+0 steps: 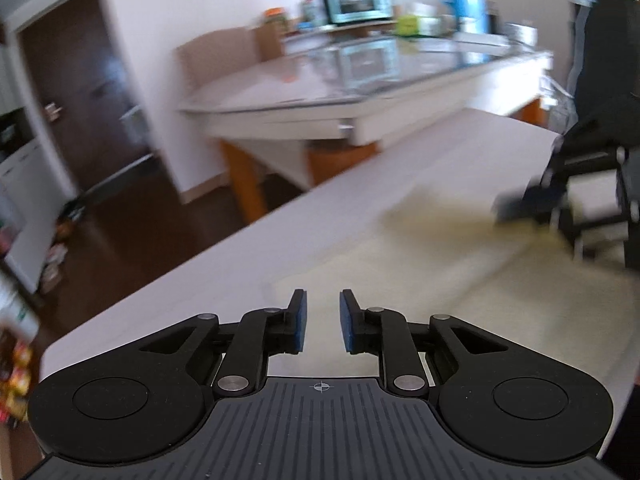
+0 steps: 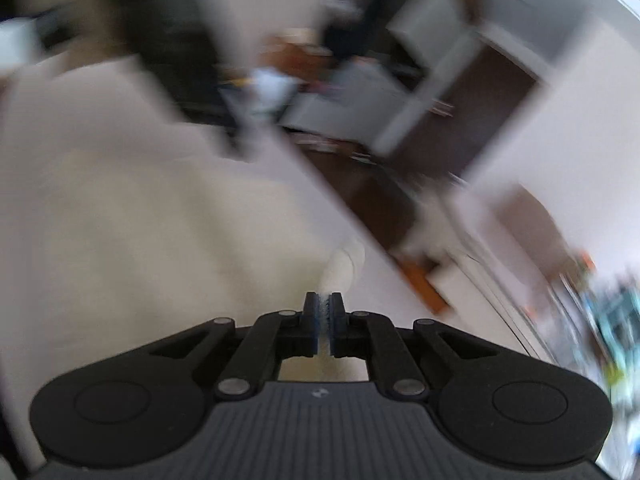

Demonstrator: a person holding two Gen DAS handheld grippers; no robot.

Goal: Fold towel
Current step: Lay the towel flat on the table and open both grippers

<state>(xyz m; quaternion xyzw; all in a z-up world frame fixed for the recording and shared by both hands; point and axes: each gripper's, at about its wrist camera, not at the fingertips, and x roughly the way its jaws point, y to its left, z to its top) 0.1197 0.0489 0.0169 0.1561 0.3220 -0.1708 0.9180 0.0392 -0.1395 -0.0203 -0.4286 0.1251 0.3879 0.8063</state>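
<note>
A cream towel (image 1: pixel 440 288) lies flat on the white table (image 1: pixel 200 280). My left gripper (image 1: pixel 322 320) hovers low over the towel's near edge, open by a narrow gap, with nothing between its blue pads. My right gripper (image 1: pixel 516 208) shows as a dark blur at the towel's far right corner. In the right wrist view the right gripper (image 2: pixel 325 316) is shut, and a raised fold of the towel's corner (image 2: pixel 344 268) runs up into its pads. The rest of the towel (image 2: pixel 140 240) spreads out to the left, heavily blurred.
Beyond the table's far edge stands a second table with a glass top (image 1: pixel 360 76), holding a teal toaster oven (image 1: pixel 358 0) and jars. Dark wooden floor (image 1: pixel 120 216) and a brown door (image 1: pixel 80 80) lie to the left. Dark clothing of a person (image 1: pixel 600 60) fills the right edge.
</note>
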